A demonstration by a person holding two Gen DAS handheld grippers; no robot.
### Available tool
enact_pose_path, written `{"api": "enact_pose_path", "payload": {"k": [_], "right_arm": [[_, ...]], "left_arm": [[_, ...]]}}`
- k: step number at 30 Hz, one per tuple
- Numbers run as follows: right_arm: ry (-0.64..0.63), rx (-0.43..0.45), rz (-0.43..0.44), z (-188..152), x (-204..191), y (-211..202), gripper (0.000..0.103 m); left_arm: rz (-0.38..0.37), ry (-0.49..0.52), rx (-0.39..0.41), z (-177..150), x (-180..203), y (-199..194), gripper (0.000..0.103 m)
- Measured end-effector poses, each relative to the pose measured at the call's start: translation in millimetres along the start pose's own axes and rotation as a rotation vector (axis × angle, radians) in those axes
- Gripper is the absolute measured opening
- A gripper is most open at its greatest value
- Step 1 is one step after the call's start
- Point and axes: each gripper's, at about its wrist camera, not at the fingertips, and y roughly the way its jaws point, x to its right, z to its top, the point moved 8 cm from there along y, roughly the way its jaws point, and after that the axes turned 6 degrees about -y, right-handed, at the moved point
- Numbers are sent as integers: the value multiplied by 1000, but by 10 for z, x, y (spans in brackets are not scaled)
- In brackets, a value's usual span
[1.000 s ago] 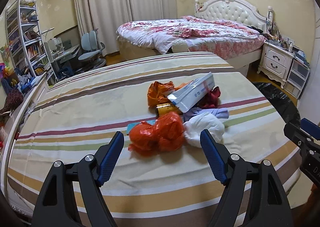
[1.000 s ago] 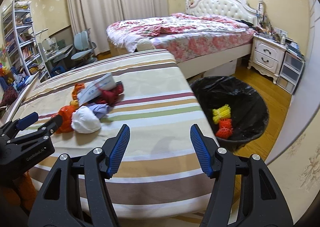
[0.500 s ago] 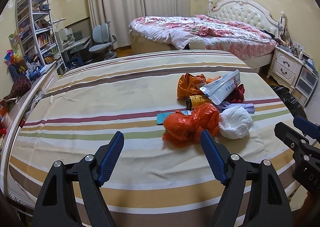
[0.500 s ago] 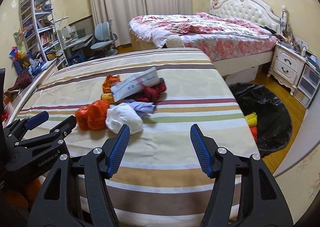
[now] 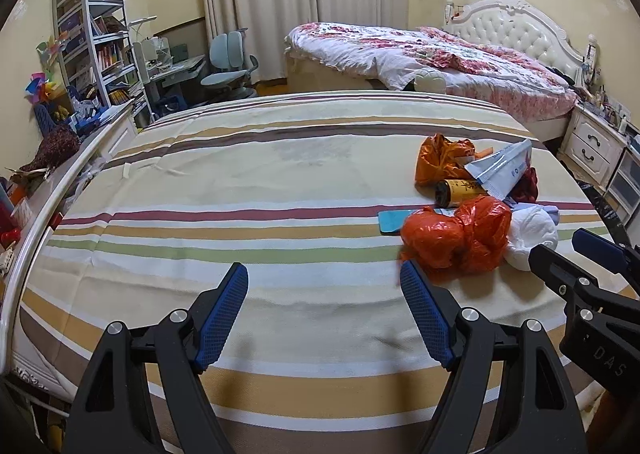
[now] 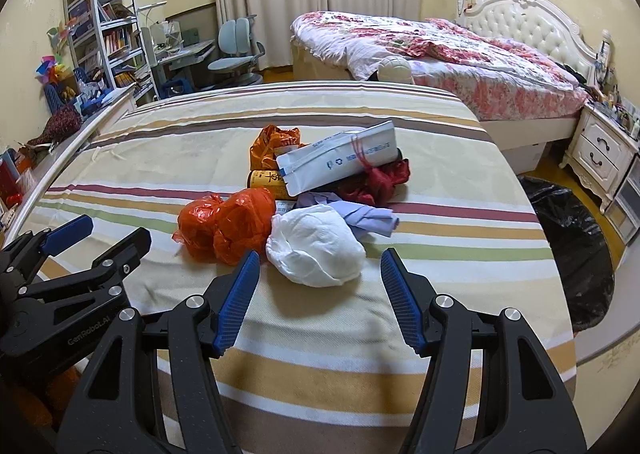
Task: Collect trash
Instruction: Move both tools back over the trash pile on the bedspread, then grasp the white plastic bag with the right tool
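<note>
A pile of trash lies on the striped bed [image 5: 260, 181]. Nearest me are a crumpled orange plastic bag [image 5: 456, 238] [image 6: 224, 225] and a white wad [image 6: 316, 250] [image 5: 532, 232]. Behind them are a white-and-blue pouch [image 6: 340, 161], a yellow can [image 5: 460, 189], a second orange bag [image 6: 274, 143], red netting [image 6: 380, 181], lilac paper [image 6: 368, 215] and a teal card [image 5: 392, 221]. My left gripper [image 5: 322, 270] is open and empty, with the orange bag just beyond its right finger. My right gripper [image 6: 320, 257] is open, short of the white wad and not touching it.
A bin lined with a black bag [image 6: 572, 246] stands on the floor right of the bed. Beyond are a floral bed [image 6: 440, 53], a nightstand [image 6: 600, 153], a desk with chairs [image 5: 228, 65] and a bookshelf [image 5: 92, 33]. The bed's white rail [image 5: 48, 205] runs along the left.
Both grippers have swung left and come a little closer to the pile. The trash now sits centred in the right wrist view, and the bin has slid to its right edge. Jaws unchanged.
</note>
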Motion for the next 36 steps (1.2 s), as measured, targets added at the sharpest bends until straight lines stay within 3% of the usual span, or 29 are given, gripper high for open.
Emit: {"api": "enact_pose_path", "payload": {"k": [7, 11, 14, 26, 36], "right_arm": [[-24, -24, -17, -1, -69, 154, 62], [-32, -32, -22, -27, -64, 174, 48], [-21, -24, -16, -35, -15, 117, 44], [55, 21, -128, -170, 551, -193, 44], [128, 25, -138, -300, 899, -230, 44]], "left_arm": [[-1, -15, -12, -35, -54, 19, 76], [-6, -11, -9, -30, -38, 22, 76], [-13, -7, -11, -36, -3, 19, 76], [-87, 46, 7, -32, 396, -57, 76], [-94, 99, 15, -5, 757, -17, 76]]}}
